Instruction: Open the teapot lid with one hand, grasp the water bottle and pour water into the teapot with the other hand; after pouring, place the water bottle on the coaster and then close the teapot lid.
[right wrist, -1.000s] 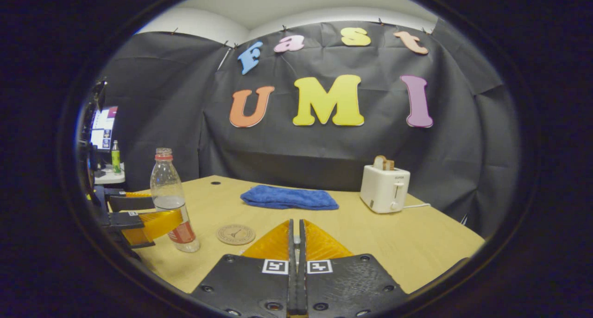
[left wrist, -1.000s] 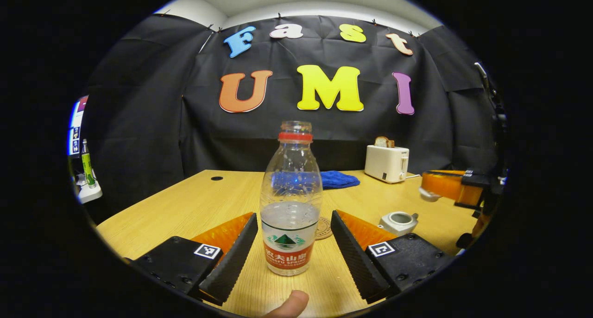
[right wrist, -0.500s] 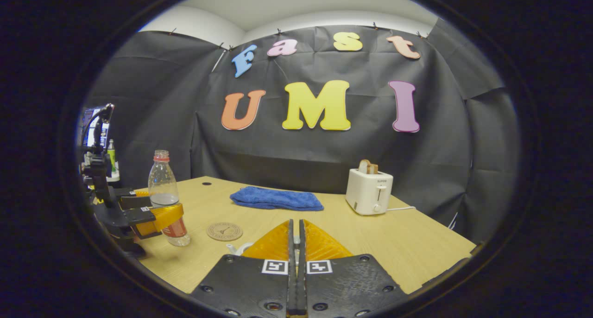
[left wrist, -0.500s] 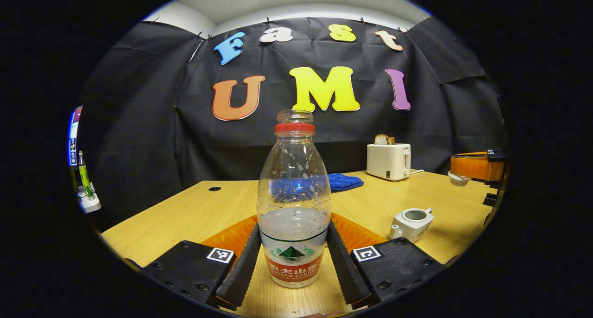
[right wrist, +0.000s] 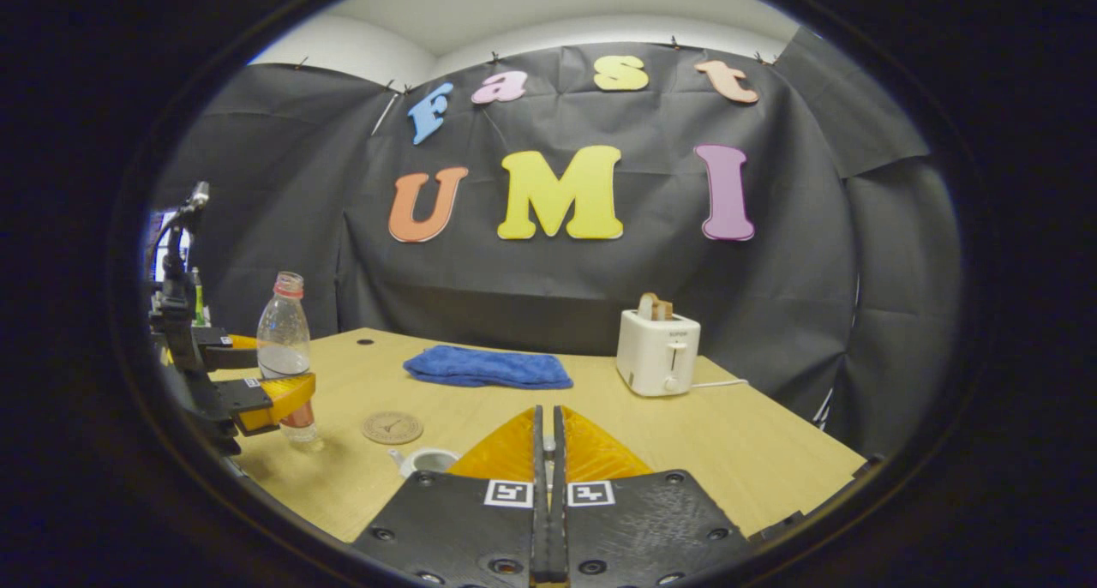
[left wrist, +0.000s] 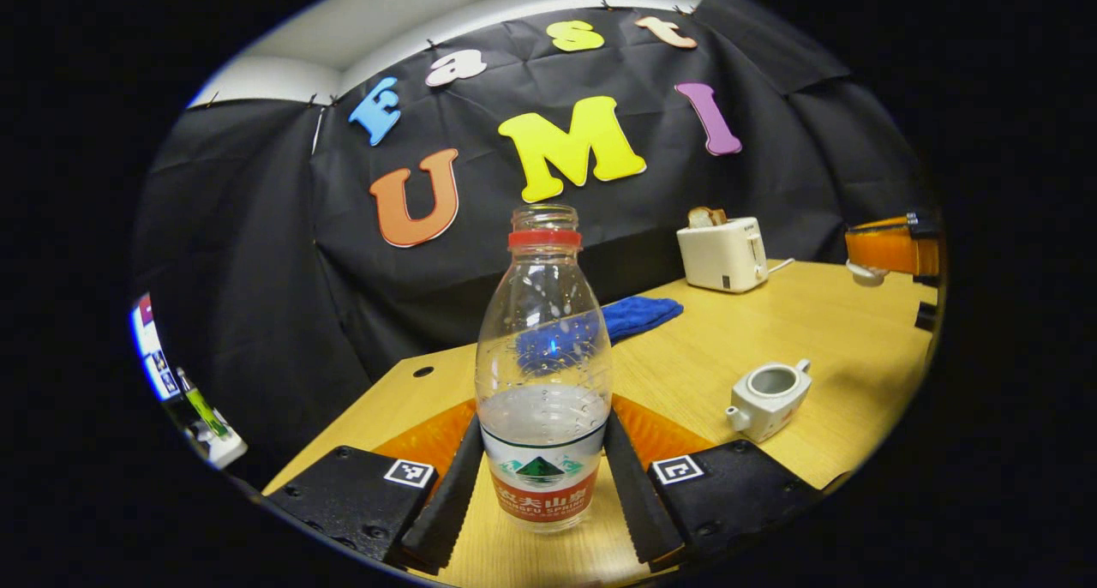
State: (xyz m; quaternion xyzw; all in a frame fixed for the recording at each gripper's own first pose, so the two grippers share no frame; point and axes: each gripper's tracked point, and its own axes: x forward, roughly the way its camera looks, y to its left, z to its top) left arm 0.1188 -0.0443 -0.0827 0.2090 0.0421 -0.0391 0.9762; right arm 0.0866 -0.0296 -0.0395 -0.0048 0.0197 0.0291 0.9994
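Note:
A clear water bottle (left wrist: 544,374) with a red neck ring, no cap and a little water stands between my left gripper's (left wrist: 542,421) fingers, which press on its label from both sides. In the right gripper view the bottle (right wrist: 283,348) leans slightly, held by the left gripper (right wrist: 257,378) at the table's left edge. The white teapot (left wrist: 770,397) sits open on the table, right of the bottle. My right gripper (left wrist: 861,258) hovers high at the far right, holding the white lid (left wrist: 864,273). Its own view shows the right gripper (right wrist: 546,417) shut above the teapot (right wrist: 426,461). A round coaster (right wrist: 392,427) lies between bottle and teapot.
A white toaster (right wrist: 656,357) with toast stands at the back right of the wooden table (right wrist: 754,451). A folded blue cloth (right wrist: 487,368) lies at the back middle. A green bottle (left wrist: 201,410) stands on a side shelf beyond the table's left edge.
My left gripper went from open around the bottle to shut on it, then rolled so its view tilts. The right gripper with the lid drew up and away from the teapot.

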